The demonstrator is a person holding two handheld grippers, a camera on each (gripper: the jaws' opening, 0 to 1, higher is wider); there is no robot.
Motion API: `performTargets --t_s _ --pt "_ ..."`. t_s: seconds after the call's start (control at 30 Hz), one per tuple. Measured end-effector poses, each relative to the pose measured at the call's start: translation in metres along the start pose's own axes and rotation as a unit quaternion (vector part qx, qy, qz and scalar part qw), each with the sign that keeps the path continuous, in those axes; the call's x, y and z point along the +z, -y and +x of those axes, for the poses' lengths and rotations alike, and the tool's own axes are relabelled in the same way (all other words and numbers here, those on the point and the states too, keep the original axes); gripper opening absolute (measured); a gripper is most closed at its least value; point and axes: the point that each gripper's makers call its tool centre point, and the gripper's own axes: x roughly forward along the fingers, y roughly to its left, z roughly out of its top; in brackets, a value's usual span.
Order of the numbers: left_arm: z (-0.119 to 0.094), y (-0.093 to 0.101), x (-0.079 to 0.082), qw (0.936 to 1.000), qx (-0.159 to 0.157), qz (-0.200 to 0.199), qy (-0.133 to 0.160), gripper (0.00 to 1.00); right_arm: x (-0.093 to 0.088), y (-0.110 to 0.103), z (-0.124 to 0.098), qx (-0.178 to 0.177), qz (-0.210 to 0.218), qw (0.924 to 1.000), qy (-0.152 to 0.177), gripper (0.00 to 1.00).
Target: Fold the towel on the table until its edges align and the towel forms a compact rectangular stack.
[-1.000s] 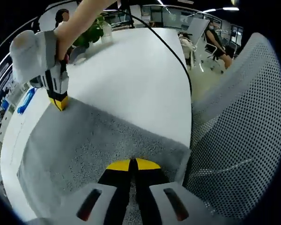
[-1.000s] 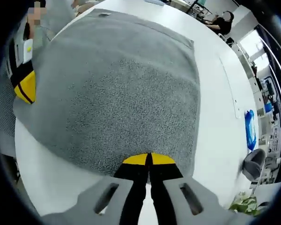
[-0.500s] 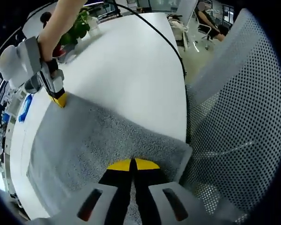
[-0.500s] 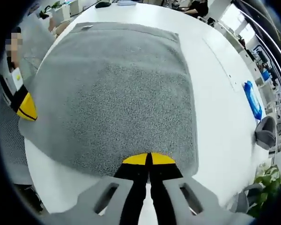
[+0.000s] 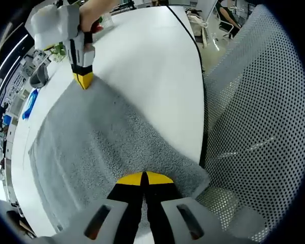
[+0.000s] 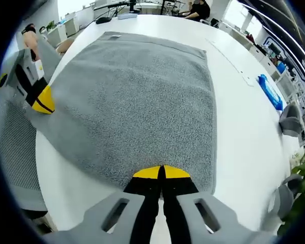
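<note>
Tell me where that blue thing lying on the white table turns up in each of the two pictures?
Left gripper view: the blue thing lies far left on the table, beyond the towel's long edge.
Right gripper view: the blue thing lies upper right on the table, again off the towel.
Shared landmark: the grey towel, with both grippers, left and right, shut on corners along one of its edges.

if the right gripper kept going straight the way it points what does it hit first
The right gripper is shut on the towel edge, so it would likely just slide on over that towel.
</note>
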Motion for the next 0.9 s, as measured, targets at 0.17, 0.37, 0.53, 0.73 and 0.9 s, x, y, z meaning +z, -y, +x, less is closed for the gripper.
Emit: performTargets --t_s 0.17,0.37,0.53,0.73,0.9 --pt "-0.004 -0.004 -0.014 0.9999 -0.01 -0.003 -0.012 0.01 -0.008 -0.02 -0.008 -0.002 -0.014 0.9999 0.01 0.0" --pt "-0.009 -0.008 -0.027 0.9997 -0.011 -0.019 -0.015 0.01 -0.012 -0.034 -0.013 -0.004 0.004 0.9996 0.027 0.0" --pt "-0.012 -0.012 -0.036 0.9996 -0.007 -0.021 -0.019 0.01 -0.014 -0.047 -0.016 -0.001 0.023 0.999 0.04 0.0" --pt "-0.015 -0.018 -0.047 0.9993 -0.003 -0.033 -0.018 0.01 -0.017 -0.062 -0.019 0.004 0.032 0.9983 0.049 0.0" --pt "-0.016 -0.023 -0.052 0.9981 0.006 -0.06 0.008 0.01 -0.02 -0.072 -0.022 -0.007 0.039 0.9972 0.064 0.0"
